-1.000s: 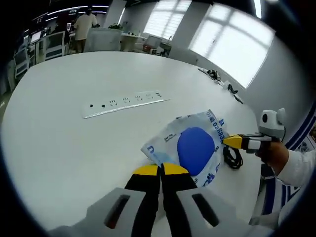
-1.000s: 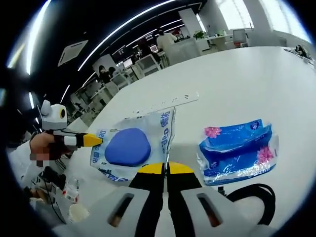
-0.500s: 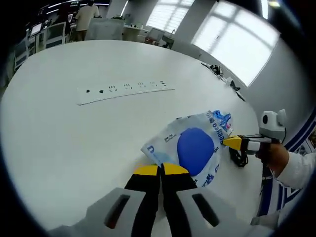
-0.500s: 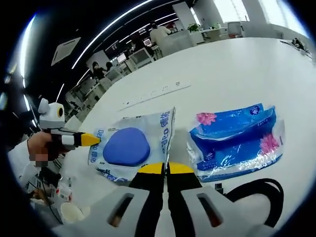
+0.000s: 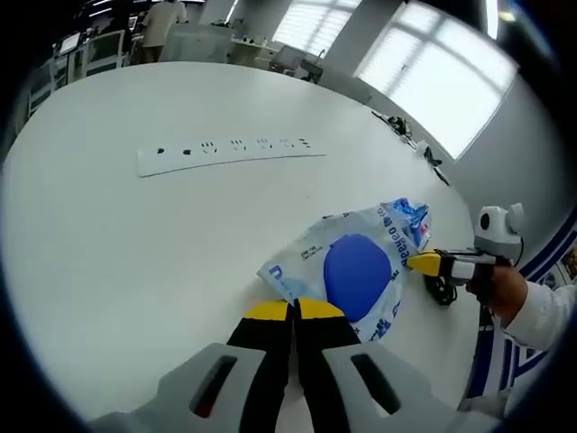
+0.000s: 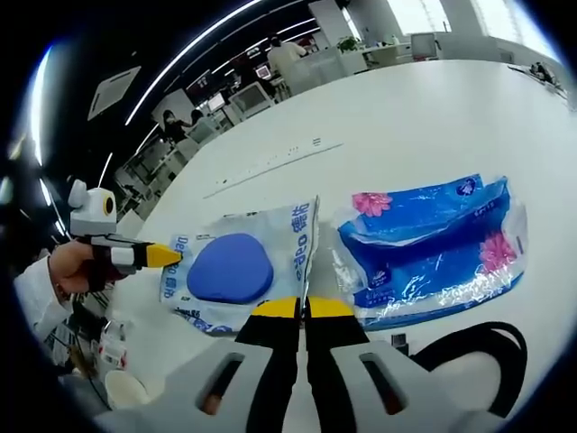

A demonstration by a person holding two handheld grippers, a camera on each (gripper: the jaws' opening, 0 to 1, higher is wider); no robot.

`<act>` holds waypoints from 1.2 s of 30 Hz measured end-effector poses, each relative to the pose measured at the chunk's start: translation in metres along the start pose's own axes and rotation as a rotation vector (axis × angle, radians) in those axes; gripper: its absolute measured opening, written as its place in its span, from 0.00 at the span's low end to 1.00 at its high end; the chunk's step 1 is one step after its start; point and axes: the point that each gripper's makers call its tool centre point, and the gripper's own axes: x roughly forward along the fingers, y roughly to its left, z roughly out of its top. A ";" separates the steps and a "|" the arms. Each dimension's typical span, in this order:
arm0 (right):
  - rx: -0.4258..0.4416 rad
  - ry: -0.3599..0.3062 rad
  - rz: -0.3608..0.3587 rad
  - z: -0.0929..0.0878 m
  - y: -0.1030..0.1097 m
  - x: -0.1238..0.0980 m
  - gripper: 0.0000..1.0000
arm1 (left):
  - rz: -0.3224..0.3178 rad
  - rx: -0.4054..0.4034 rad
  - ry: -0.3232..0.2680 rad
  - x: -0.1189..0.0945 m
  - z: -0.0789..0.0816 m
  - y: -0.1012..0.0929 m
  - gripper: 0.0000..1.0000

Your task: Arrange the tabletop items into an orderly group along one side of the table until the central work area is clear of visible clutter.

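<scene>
Right gripper view: both grippers (image 6: pixel 301 308) (image 5: pixel 293 309), jaws clamped on opposite edges of the blue-pad packet (image 6: pixel 236 268), are dragging it closer to the tissue pack (image 6: pixel 431 253), now touching, lower centre of desk (image 6: pixel 433 126).

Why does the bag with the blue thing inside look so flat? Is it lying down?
Lying flat. The clear bag is spread between both hand-held grippers, the left and right each shut on an edge, its blue pad facing up.
</scene>
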 end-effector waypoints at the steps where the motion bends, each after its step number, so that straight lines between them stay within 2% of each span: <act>1: 0.003 -0.003 0.000 0.001 0.000 0.000 0.00 | 0.001 -0.001 0.000 0.000 0.000 0.000 0.00; 19: 0.002 -0.012 -0.014 0.003 -0.003 0.000 0.03 | -0.011 -0.058 -0.011 0.001 0.001 0.001 0.02; 36: -0.001 -0.021 -0.021 0.004 -0.003 -0.005 0.08 | -0.034 -0.111 -0.020 -0.001 0.001 -0.006 0.20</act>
